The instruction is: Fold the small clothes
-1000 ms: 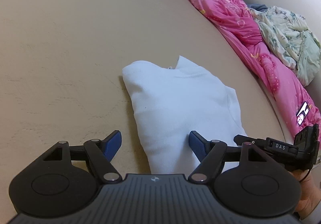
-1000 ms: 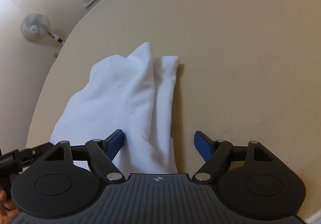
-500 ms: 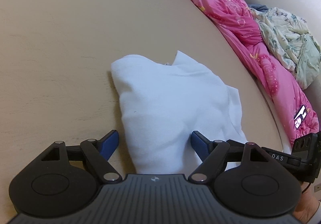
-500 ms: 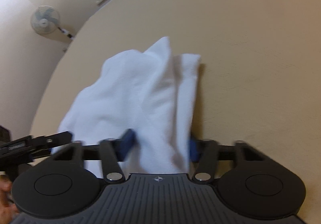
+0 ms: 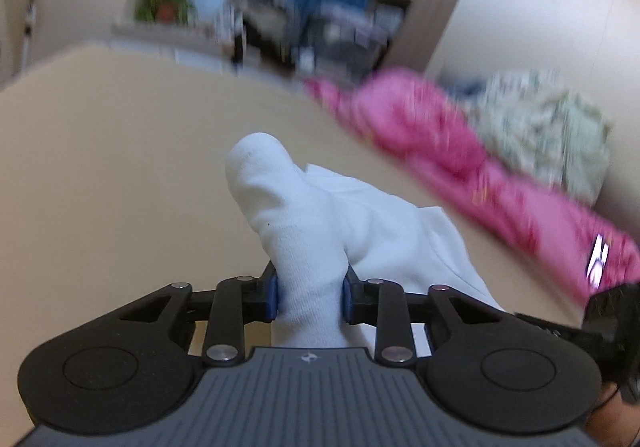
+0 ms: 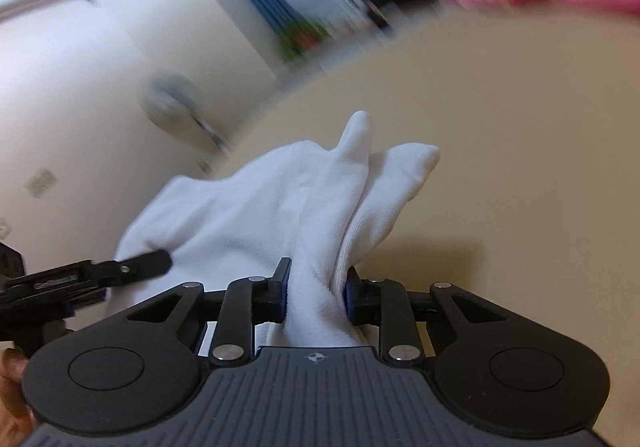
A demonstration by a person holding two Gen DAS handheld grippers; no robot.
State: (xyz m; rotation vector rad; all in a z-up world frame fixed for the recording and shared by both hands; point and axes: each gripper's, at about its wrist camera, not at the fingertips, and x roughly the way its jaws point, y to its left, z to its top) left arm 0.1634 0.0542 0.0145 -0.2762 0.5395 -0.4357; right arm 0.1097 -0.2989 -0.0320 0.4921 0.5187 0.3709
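Both grippers, left gripper [image 5: 309,297] and right gripper [image 6: 316,289], have jaws closing on bunched near edges of the white garment [image 5: 340,223], part-lifted off the tan bed [image 5: 100,167]. Next: carry this edge forward evenly.

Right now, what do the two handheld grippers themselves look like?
Both match: the left gripper and right gripper have matte black linkage arms with silver pivot pins, round black side discs, blue finger pads and a ribbed grey body with a small crosshair mark. No sleeves or cables are clearly visible.
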